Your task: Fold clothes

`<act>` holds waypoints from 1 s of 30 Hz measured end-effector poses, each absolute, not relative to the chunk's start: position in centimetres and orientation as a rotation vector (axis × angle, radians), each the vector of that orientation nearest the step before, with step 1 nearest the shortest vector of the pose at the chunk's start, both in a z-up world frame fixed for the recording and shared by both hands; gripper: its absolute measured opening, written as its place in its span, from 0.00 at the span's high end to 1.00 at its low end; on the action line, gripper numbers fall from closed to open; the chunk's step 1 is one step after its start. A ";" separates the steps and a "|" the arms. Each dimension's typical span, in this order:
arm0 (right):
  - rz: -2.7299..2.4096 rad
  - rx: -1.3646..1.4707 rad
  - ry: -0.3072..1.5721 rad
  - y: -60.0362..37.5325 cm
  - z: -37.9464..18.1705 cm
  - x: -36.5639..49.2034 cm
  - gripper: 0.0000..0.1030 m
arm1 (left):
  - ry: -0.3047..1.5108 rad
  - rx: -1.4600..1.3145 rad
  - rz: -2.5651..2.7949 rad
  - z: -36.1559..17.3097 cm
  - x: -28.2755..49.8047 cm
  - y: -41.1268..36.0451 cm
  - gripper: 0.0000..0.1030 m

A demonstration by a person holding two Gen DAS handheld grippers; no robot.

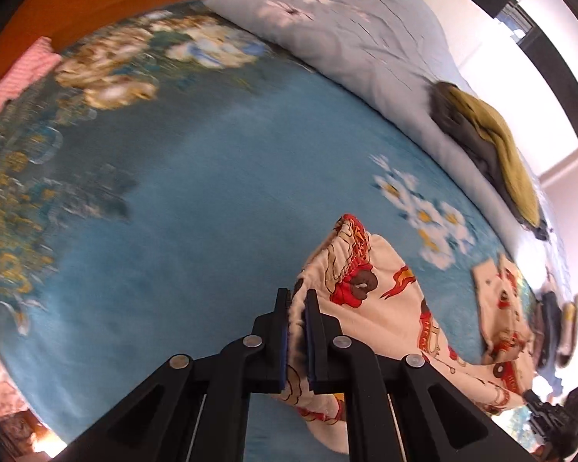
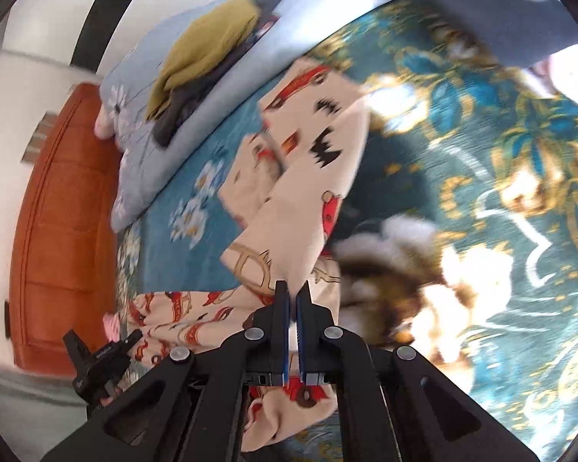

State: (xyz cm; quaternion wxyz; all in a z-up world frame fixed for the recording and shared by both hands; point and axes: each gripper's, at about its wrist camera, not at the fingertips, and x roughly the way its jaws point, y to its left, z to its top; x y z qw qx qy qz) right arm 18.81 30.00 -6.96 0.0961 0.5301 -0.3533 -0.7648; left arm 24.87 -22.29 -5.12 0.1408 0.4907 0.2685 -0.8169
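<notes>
Left wrist view: the left gripper [image 1: 297, 296] is nearly closed, its jaws pinching the gathered waistband of the cream cotton trousers printed with red cartoon figures [image 1: 385, 308]. The right gripper [image 2: 293, 292] is likewise clamped on a nearer part of the same garment, which hangs lifted above the bed with its legs trailing far across. To fold well, I judge both grips should hold level and taut, lowering the cloth evenly so the halves meet. The surface is a teal plush blanket with gold and white flowers [image 1: 173, 231]; a pale blue floral quilt [image 1: 346, 38] bearing an olive-green knitted garment [image 1: 497, 146] lies at its far right, by an orange wooden headboard [image 2: 57, 211].
</notes>
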 end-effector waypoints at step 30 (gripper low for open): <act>-2.161 1.795 -0.764 22.7 -12.2 13.3 0.91 | 1.127 1.259 -2.130 -10.8 32.9 -32.5 0.67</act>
